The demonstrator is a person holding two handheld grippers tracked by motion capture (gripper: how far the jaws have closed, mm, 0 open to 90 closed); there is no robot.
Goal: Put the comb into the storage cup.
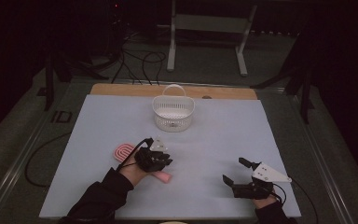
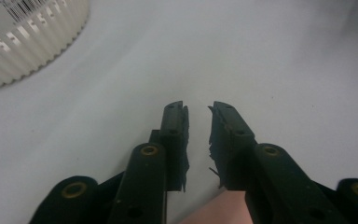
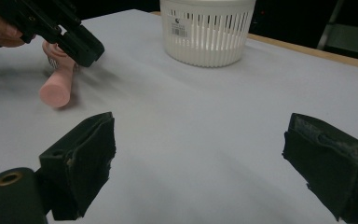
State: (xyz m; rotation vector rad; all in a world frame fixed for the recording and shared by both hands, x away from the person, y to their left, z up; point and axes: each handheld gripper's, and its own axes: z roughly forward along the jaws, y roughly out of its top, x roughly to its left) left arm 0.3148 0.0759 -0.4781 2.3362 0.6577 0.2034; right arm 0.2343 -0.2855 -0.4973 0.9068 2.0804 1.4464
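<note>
The pink brush [image 1: 142, 163] is lying on the surface [image 1: 214, 140], its handle passing between the left gripper [image 1: 161, 161] fingers, which are nearly closed around it. The right gripper [image 1: 235, 171] is waiting wide open, empty.

Pink brush [image 1: 140, 158], white slatted basket [image 1: 173, 113], pale blue mat [image 1: 223, 135], black claws.

The basket [image 1: 173, 113] is sitting at twelve o'clock on the table [image 1: 98, 186]; the hairbrush [image 1: 124, 151] is lying at seven o'clock of it, under the left gripper [image 1: 162, 161], with the right gripper [image 1: 235, 171] hovering at four o'clock
</note>
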